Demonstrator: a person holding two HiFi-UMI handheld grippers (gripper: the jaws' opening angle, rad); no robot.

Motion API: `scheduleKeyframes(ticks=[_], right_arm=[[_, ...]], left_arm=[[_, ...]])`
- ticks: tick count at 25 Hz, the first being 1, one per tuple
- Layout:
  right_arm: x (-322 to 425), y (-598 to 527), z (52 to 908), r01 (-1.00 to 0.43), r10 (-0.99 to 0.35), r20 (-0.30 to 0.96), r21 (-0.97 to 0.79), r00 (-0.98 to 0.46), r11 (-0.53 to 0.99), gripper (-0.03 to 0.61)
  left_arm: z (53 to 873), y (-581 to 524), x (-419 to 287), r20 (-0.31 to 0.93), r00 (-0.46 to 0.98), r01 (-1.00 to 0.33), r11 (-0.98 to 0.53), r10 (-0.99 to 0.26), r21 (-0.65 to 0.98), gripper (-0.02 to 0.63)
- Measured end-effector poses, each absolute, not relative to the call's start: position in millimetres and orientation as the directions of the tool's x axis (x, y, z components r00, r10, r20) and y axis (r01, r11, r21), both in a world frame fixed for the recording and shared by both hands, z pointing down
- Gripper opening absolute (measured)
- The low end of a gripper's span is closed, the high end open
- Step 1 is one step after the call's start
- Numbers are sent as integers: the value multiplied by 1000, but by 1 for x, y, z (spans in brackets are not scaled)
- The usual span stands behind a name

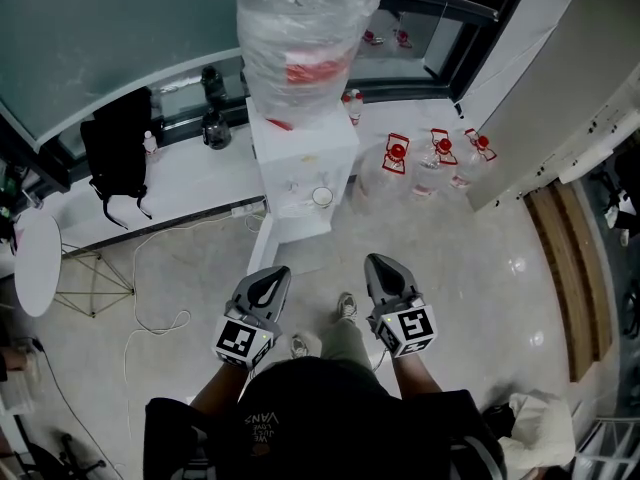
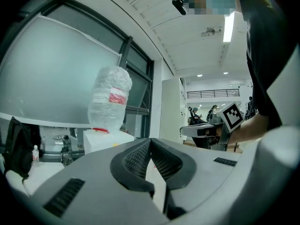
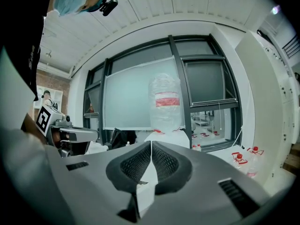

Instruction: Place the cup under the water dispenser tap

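Note:
A white water dispenser (image 1: 303, 158) stands ahead by the window, topped by a large bottle (image 1: 300, 38) wrapped in clear plastic. A small pale cup (image 1: 322, 197) sits in its tap recess. My left gripper (image 1: 272, 274) and right gripper (image 1: 378, 264) are held side by side in front of me, short of the dispenser, both shut and holding nothing. The left gripper view shows its jaws (image 2: 150, 140) meeting, with the bottle (image 2: 110, 100) and dispenser top (image 2: 101, 138) beyond. The right gripper (image 3: 151, 143) also has its jaws together, pointing at the bottle (image 3: 165, 102). The cup is hidden in both gripper views.
A black backpack (image 1: 120, 148) and dark bottles (image 1: 213, 123) rest on the white ledge left of the dispenser. Several empty jugs with red caps (image 1: 430, 163) stand on the floor to its right. White cables (image 1: 150, 288) trail across the floor, and a round white table (image 1: 35, 263) is at far left.

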State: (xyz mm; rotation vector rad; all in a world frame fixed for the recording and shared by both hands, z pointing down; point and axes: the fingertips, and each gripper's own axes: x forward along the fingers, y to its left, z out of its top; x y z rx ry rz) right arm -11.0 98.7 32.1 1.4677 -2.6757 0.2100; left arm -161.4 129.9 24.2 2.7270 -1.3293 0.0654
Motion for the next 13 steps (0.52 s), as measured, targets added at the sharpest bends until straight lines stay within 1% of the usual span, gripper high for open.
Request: scheduleKeyframes(ticks=[7, 13], right_arm=[[-13, 111, 36, -848, -838, 130, -65, -531, 527, 43], [-12, 119, 22, -843, -832, 135, -61, -538, 535, 43]], left_arm=[[33, 144, -164, 83, 617, -787, -612, -782, 84, 18], [18, 153, -161, 89, 617, -787, -611, -782, 84, 18]])
